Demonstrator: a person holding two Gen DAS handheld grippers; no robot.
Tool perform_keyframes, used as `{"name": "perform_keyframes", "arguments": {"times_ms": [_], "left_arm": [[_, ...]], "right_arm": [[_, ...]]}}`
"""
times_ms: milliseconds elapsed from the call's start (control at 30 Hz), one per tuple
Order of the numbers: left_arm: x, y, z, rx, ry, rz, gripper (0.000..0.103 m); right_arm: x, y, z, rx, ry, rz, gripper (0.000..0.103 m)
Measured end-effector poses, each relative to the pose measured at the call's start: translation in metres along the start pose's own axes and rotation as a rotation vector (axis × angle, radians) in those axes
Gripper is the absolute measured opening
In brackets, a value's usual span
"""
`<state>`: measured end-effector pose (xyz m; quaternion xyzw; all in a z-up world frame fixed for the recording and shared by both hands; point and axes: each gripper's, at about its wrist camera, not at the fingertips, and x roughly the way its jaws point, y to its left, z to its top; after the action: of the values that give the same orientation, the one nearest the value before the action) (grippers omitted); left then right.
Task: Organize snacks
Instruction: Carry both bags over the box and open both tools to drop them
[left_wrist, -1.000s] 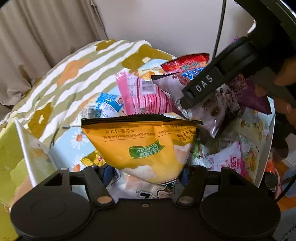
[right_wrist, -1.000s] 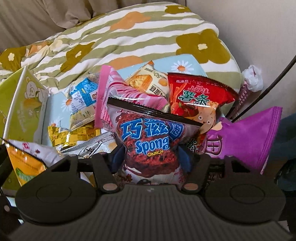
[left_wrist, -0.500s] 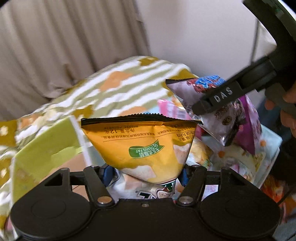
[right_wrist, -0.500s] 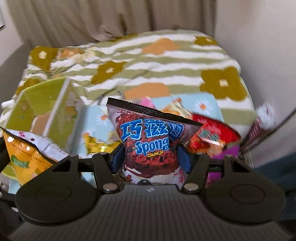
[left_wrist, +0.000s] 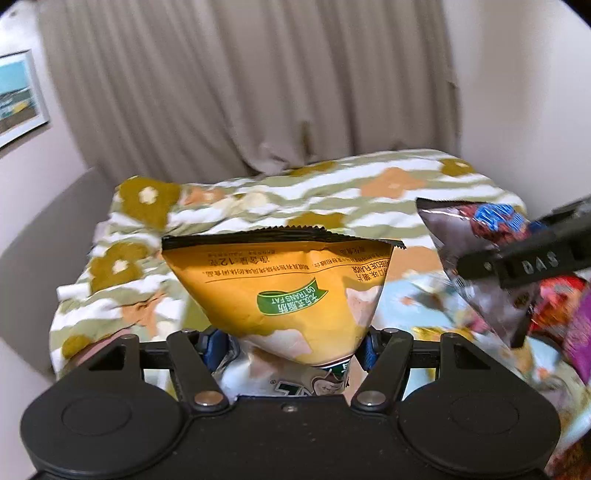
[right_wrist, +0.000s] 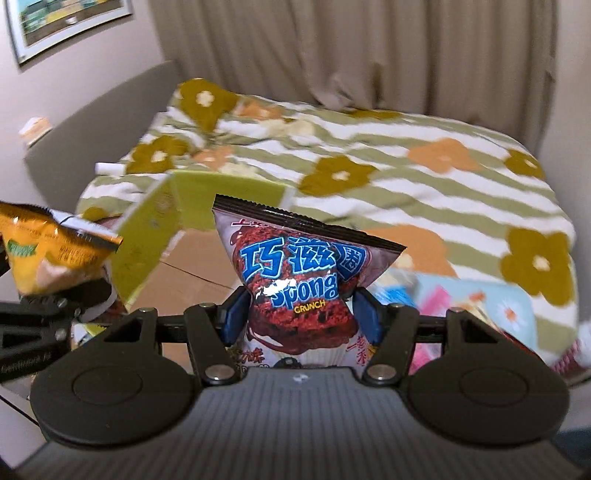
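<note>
My left gripper (left_wrist: 291, 345) is shut on a yellow chip bag (left_wrist: 284, 288), which stands upright between its blue pads, lifted above the bed. My right gripper (right_wrist: 299, 314) is shut on a brown chocolate "Spong Crunch" bag (right_wrist: 295, 273), also held up off the pile. In the left wrist view the brown bag (left_wrist: 476, 254) and the right gripper's finger (left_wrist: 524, 258) show at the right edge. The right wrist view catches the yellow bag (right_wrist: 48, 251) at the left edge. An open green cardboard box (right_wrist: 177, 236) lies on the bed below both bags.
A green and white striped flower quilt (right_wrist: 406, 147) covers the bed. Several loose snack packs (left_wrist: 554, 314) lie on a light blue tray (right_wrist: 491, 302) at the right. Beige curtains (left_wrist: 258, 92) hang behind, with a grey headboard (right_wrist: 96, 122) and a framed picture (left_wrist: 14, 99) at the left.
Both grippers have risen with their bags and swung left, away from the snack pile. The pile slid out to the right; curtains, headboard and the green box came into view.
</note>
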<state>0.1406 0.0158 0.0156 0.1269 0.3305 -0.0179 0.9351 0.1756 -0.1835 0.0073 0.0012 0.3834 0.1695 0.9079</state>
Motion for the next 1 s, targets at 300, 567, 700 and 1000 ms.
{"name": "perform_keyframes", "arguments": {"times_ms": [300, 567, 700, 1000], "left_arm": [[0.072, 0.065, 0.034, -0.07, 0.075, 0.039, 0.07], [0.177, 0.076, 0.039, -0.011, 0.221, -0.058, 0.07], [0.222, 0.072, 0.027, 0.01, 0.288, -0.124, 0.073], [0.224, 0.099, 0.019, -0.052, 0.267, -0.185, 0.103]], "right_arm": [[0.071, 0.062, 0.055, 0.008, 0.008, 0.032, 0.076], [0.141, 0.083, 0.076, 0.029, 0.062, -0.082, 0.076], [0.168, 0.081, 0.076, 0.059, 0.106, -0.128, 0.076], [0.181, 0.079, 0.077, 0.072, 0.118, -0.166, 0.076]]}}
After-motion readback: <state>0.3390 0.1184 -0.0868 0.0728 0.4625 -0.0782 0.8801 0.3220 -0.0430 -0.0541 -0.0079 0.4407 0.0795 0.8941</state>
